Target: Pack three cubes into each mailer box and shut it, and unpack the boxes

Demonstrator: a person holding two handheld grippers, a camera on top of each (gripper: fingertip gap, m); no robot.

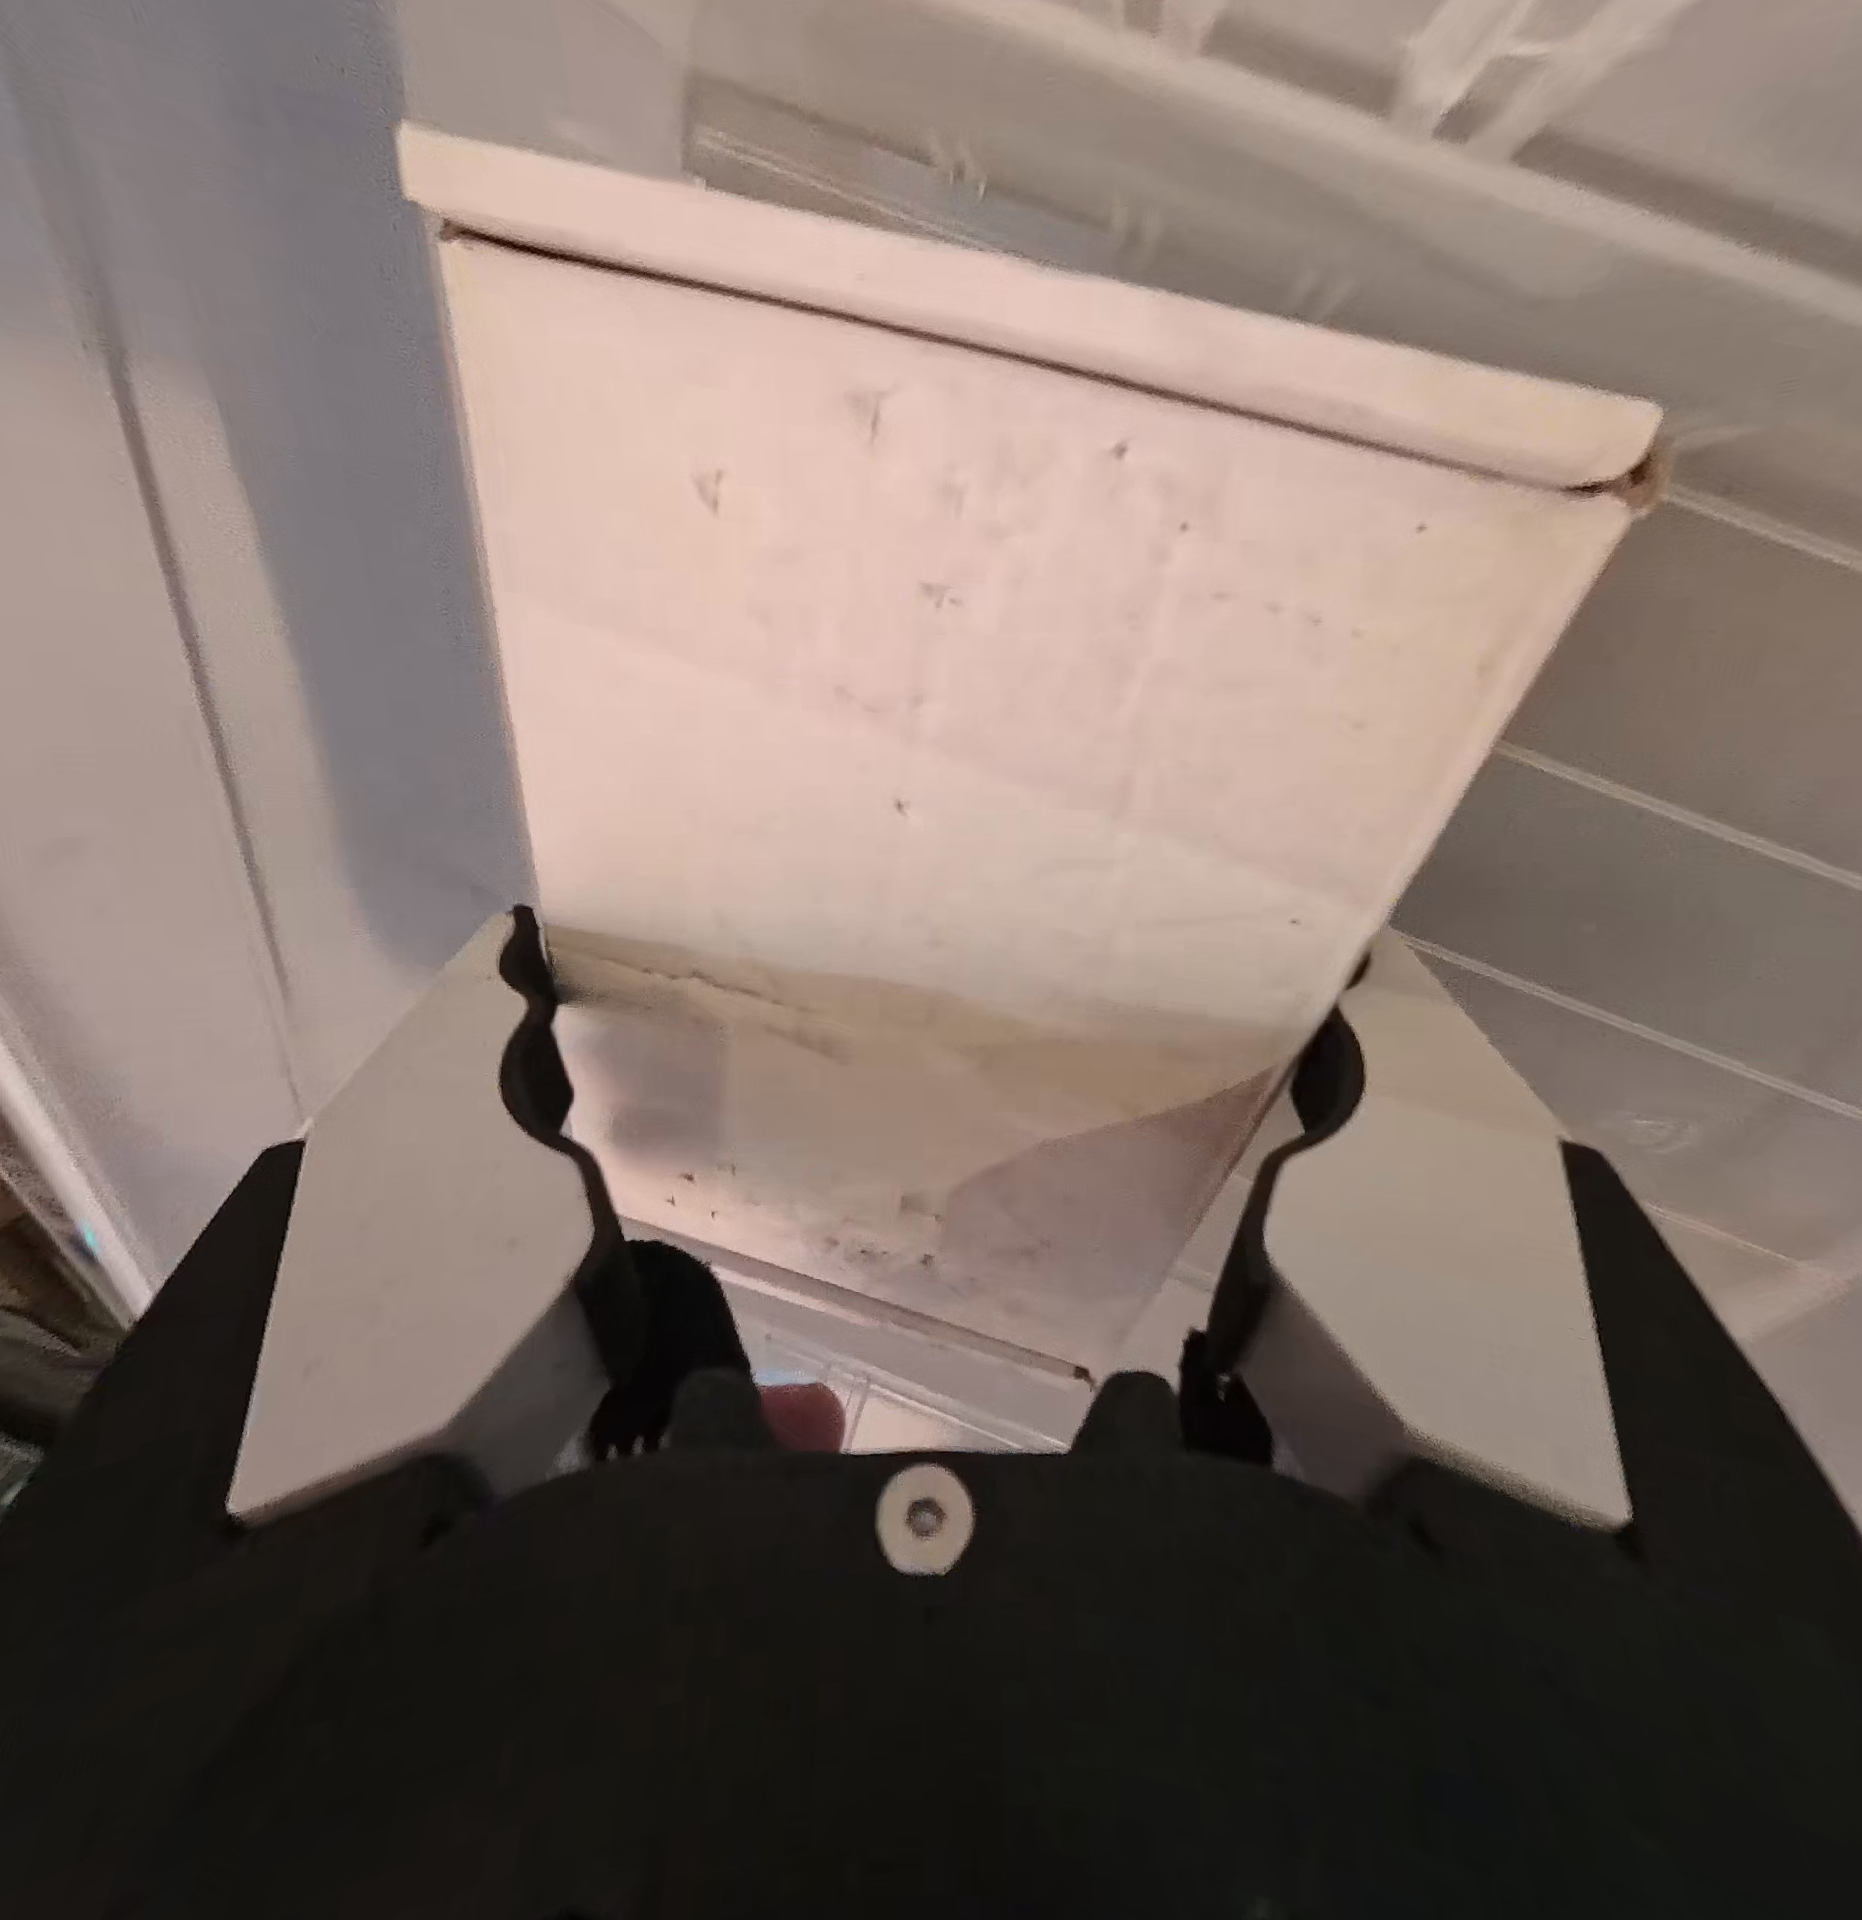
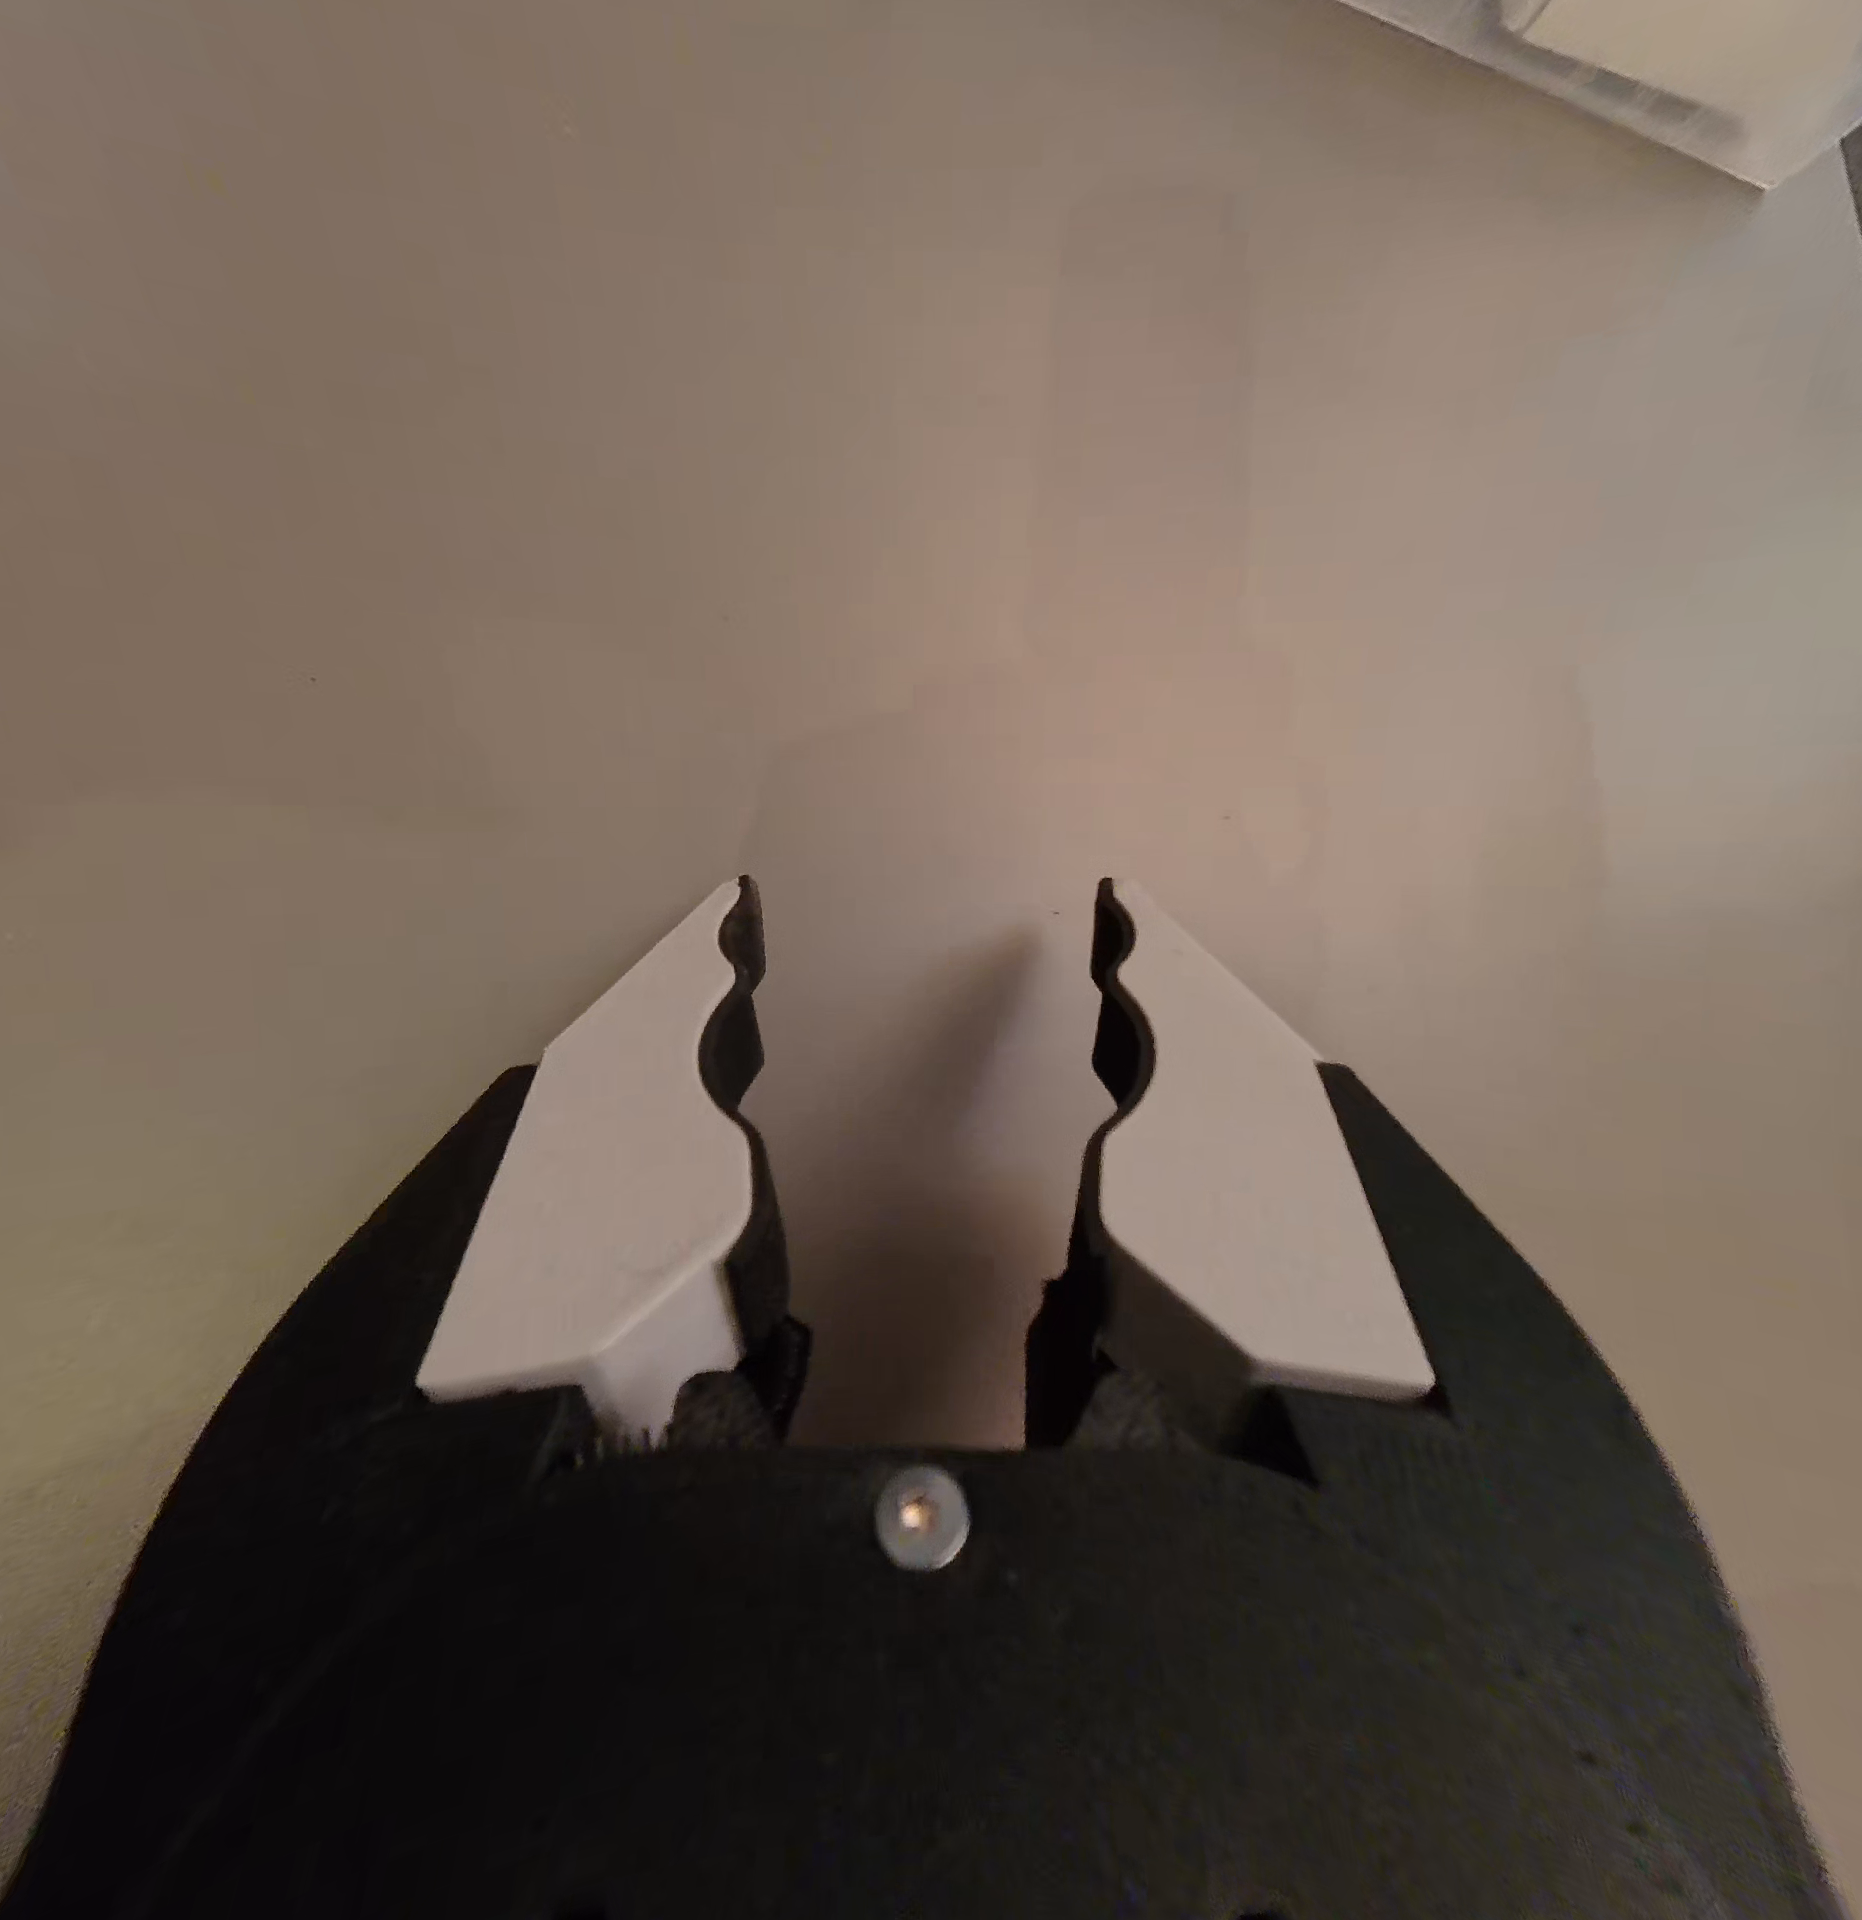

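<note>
Now we carry closed white mailer box (image 1: 989,727), left gripper (image 1: 937,987) clamped across its width, clear bin (image 1: 1685,831) behind box. Right gripper (image 2: 925,914) apart, empty. Next, likely: set box down, open lid.

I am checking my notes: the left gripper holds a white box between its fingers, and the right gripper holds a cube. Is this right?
Not quite. The right gripper holds nothing: the right wrist view shows it open over a bare surface. The left gripper does grip the white box.
</note>
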